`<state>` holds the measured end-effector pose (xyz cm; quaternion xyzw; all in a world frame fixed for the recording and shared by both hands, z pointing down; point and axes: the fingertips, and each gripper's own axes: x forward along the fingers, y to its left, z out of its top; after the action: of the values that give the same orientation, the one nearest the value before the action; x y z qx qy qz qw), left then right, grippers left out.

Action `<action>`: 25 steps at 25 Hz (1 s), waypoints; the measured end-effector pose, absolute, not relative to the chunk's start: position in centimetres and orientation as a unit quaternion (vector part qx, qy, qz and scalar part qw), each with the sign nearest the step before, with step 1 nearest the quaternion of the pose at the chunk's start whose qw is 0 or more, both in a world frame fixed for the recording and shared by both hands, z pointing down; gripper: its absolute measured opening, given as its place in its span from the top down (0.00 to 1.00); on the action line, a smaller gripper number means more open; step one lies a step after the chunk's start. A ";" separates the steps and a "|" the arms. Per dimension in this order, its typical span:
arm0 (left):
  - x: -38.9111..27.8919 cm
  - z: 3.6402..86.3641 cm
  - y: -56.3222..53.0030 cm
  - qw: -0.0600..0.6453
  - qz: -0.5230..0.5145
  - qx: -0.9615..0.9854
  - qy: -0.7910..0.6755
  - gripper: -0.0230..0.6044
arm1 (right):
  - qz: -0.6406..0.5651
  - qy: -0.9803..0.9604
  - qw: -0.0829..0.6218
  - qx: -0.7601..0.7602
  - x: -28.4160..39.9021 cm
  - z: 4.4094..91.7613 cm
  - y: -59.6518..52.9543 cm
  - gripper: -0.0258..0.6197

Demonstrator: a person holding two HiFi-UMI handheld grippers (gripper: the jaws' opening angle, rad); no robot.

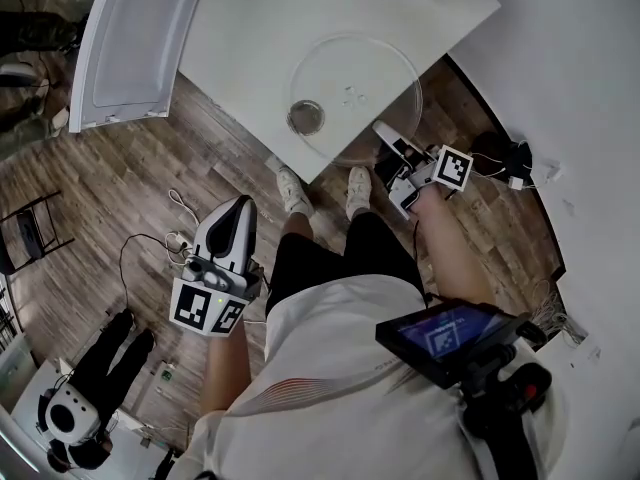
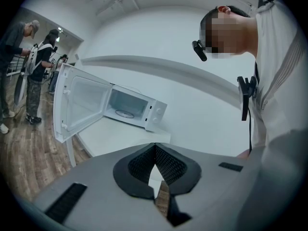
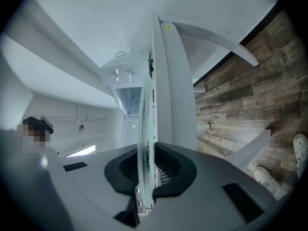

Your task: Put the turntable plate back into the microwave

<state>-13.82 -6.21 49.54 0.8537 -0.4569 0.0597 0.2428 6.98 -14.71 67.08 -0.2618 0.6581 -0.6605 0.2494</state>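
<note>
Plate [image 1: 355, 68] — clear glass, glossy, smooth. Table [image 1: 250, 38]: white, matt, smooth. Floor [image 1: 110, 198]: wood planks, visible grain, low sheen. Microwave [image 2: 156, 114]: white, smooth casing. Left gripper [image 2: 155, 154] — grey matt plastic shell; its 2 pads [image 2: 140, 164] are black and finely ribbed.

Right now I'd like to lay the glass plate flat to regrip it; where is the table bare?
Bare tabletop lies between the open microwave door and the glass plate, in front of the microwave. The near edge is crowded: the plate overhangs it with the right gripper clamped on its rim.
</note>
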 end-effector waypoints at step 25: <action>-16.3 47.2 -7.3 0.227 0.030 0.862 -0.452 0.95 | -0.599 0.684 0.318 -0.270 3.9 58.4 -17.4 0.92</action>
<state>-16.32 -7.31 47.22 0.8622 -0.4518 0.0295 0.2273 3.93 -17.44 58.40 -0.2696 0.6839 -0.5987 0.3181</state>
